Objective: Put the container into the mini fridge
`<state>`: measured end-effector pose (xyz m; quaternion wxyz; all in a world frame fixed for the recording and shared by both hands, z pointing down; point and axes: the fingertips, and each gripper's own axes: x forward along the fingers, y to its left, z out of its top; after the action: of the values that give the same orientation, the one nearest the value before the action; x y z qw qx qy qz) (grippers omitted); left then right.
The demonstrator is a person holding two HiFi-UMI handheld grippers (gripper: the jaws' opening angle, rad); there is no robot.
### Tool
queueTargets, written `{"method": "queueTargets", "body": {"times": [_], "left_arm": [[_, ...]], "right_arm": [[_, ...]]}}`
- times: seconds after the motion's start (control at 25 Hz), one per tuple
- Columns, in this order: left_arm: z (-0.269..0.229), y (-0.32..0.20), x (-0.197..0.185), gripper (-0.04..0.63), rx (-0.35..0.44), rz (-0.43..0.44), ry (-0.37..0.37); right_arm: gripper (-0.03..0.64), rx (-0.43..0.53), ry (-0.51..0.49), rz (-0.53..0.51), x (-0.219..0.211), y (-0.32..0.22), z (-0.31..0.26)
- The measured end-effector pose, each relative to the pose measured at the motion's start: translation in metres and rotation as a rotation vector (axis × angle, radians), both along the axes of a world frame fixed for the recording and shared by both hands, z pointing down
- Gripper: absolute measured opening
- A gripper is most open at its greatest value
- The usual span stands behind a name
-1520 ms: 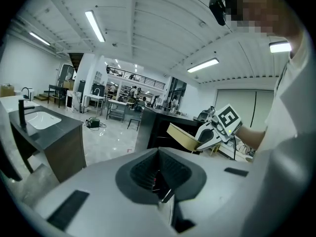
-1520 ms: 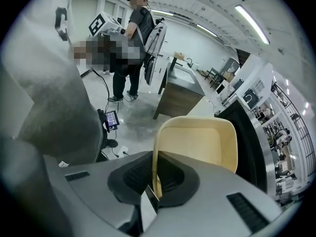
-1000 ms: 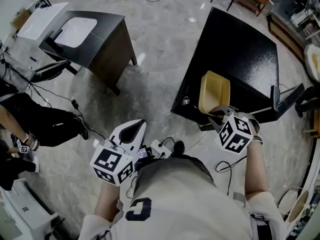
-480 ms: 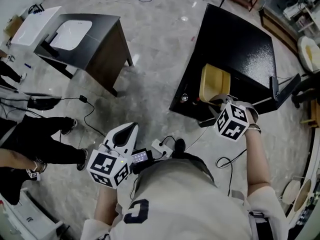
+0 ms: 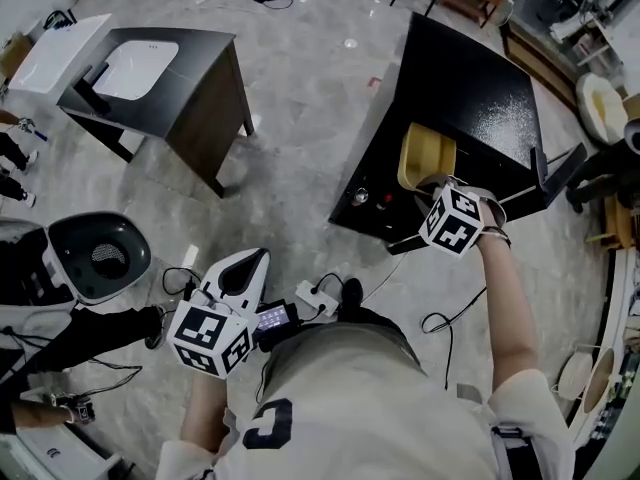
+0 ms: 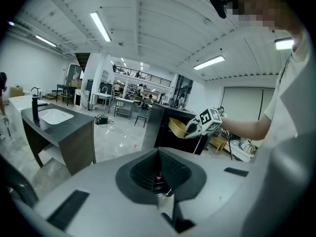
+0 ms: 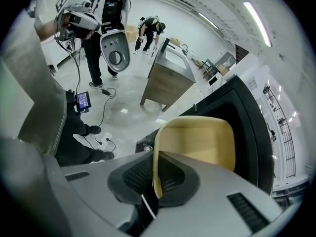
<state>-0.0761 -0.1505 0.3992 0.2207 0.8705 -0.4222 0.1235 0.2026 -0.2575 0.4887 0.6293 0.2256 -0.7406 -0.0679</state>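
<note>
The yellow container (image 5: 424, 155) hangs tilted over the front part of the black mini fridge (image 5: 470, 88). My right gripper (image 5: 432, 184) is shut on its near rim. In the right gripper view the container's rim (image 7: 156, 152) runs between the pads, with the tub (image 7: 197, 142) beyond them and the fridge's black top (image 7: 249, 117) beneath. My left gripper (image 5: 248, 260) is low at my left side, well away from the fridge, shut with nothing in it. The left gripper view looks across the room at the container (image 6: 176, 126) and the fridge (image 6: 160, 125).
A dark sink cabinet (image 5: 190, 88) with a white basin stands at the upper left. A white rounded shell with a black hollow (image 5: 95, 256) and a person's legs are at the left. Cables and a power strip (image 5: 315, 296) lie on the floor by my feet. A black panel (image 5: 556, 171) juts from the fridge's right.
The right gripper and container have shifted a little further over the fridge. The left gripper has drifted down and left. The white rounded shell has come into view at the left.
</note>
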Motion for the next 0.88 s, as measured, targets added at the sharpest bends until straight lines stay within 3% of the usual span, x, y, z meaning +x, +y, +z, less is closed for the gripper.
{"method": "queueTargets", "body": {"times": [0.36,0.88], "left_arm": [[0.001,0.001,0.003,0.041,0.001,-0.020,0.000],[0.008,0.005,0.002,0.041,-0.024,-0.071,-0.029]], "right_arm": [[0.032,0.052,0.022,-0.011,0.013,-0.041,0.014],[0.032,0.039,0.013,-0.016,0.021,-0.080,0.030]]}}
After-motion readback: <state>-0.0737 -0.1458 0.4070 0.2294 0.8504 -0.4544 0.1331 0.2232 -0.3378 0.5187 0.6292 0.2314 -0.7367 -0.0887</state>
